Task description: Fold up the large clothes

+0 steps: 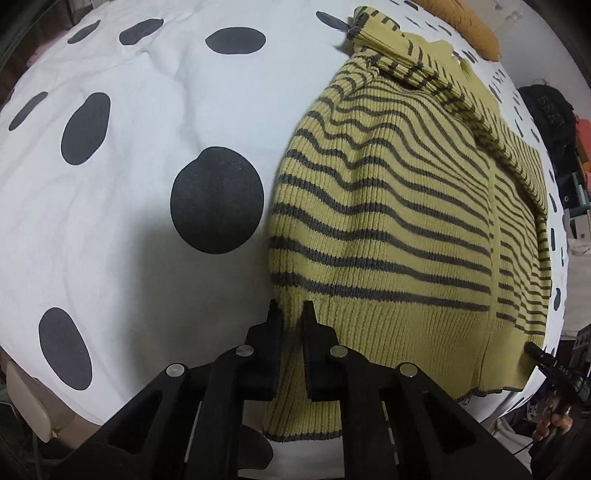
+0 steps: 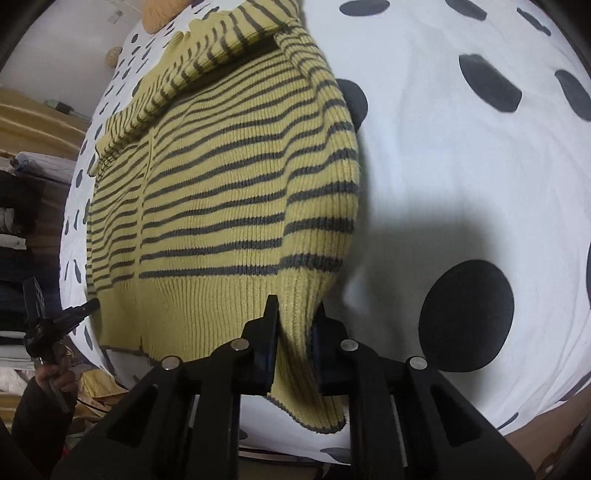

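A yellow knit sweater with grey stripes [image 1: 388,206] lies flat on a white bed cover with black dots [image 1: 129,184]; its sleeves are folded across the upper part. My left gripper [image 1: 291,317] is shut on the ribbed hem at the sweater's left bottom corner, with knit pinched between its fingers. My right gripper [image 2: 295,314] is shut on the hem at the opposite corner of the sweater [image 2: 229,192]. Each gripper also shows small in the other's view: the right gripper [image 1: 535,350] and the left gripper [image 2: 85,308], both at the hem.
An orange cushion [image 1: 476,33] lies beyond the collar. A black bag [image 1: 550,110] and shelves of stacked clothes [image 2: 22,184] stand past the bed's edge. A person's hand [image 2: 55,373] holds the far gripper. The dotted cover [image 2: 461,166] spreads wide on both sides.
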Tool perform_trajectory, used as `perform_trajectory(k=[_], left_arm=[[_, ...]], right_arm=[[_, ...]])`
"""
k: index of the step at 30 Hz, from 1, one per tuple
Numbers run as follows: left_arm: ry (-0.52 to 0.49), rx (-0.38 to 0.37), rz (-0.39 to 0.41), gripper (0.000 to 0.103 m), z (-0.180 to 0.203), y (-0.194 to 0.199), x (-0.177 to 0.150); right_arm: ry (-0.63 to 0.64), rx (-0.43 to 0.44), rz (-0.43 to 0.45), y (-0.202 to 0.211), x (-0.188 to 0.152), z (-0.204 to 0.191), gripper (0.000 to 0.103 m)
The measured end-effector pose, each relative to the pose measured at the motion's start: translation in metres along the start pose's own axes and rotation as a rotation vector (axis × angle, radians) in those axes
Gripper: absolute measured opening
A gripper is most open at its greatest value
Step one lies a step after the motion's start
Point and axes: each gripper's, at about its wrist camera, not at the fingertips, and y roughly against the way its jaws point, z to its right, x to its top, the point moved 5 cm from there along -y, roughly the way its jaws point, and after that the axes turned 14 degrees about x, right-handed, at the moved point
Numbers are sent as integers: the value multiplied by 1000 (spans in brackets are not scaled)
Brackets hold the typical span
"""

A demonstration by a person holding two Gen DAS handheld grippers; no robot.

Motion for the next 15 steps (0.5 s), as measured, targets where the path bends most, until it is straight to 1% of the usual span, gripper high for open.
perform_trajectory(k=[1, 2, 3, 4, 5, 6, 7, 8, 9, 10, 11, 12, 13, 14, 15], left_arm=[[-10, 1, -16, 13, 3, -4, 5], [-16, -3, -26, 21, 3, -7, 4], [-19, -12, -35, 25, 1, -9, 2], [-22, -28, -42, 33, 2, -13, 2], [-27, -28, -45, 30, 4, -14, 2], [-32, -27, -53, 26, 7, -14, 4], [-27, -48, -62, 6, 5, -9, 8], [-2, -79, -54, 6, 6, -3, 15], [43, -121, -26, 6, 3, 9, 23], [87, -150, 5, 5, -3, 22, 26], [126, -195, 42, 5, -11, 41, 29], [135, -205, 61, 5, -16, 50, 30], [127, -192, 62, 5, -19, 54, 30], [120, -173, 41, 5, -23, 49, 26], [110, -151, 13, 5, -26, 39, 19]], right_arm=[[-9, 4, -1, -2, 0, 3, 20], [-13, 1, -7, -5, 1, 5, 21], [-13, -7, -20, -10, 2, 8, 22], [-13, -11, -29, -17, 7, 2, 23], [-16, -11, -37, -20, 8, 1, 25], [-30, 1, -44, -21, 8, 2, 24], [-56, 20, -48, -18, 9, 1, 16], [-63, 42, -37, -13, 9, 0, 15], [-61, 73, -5, -1, 11, -6, 15], [-57, 90, 19, 7, 12, -11, 15], [-51, 106, 44, 18, 13, -17, 14], [-47, 125, 70, 30, 13, -23, 14], [-47, 144, 93, 42, 13, -27, 14], [-62, 151, 96, 49, 10, -27, 14], [-71, 135, 88, 50, 6, -23, 14]])
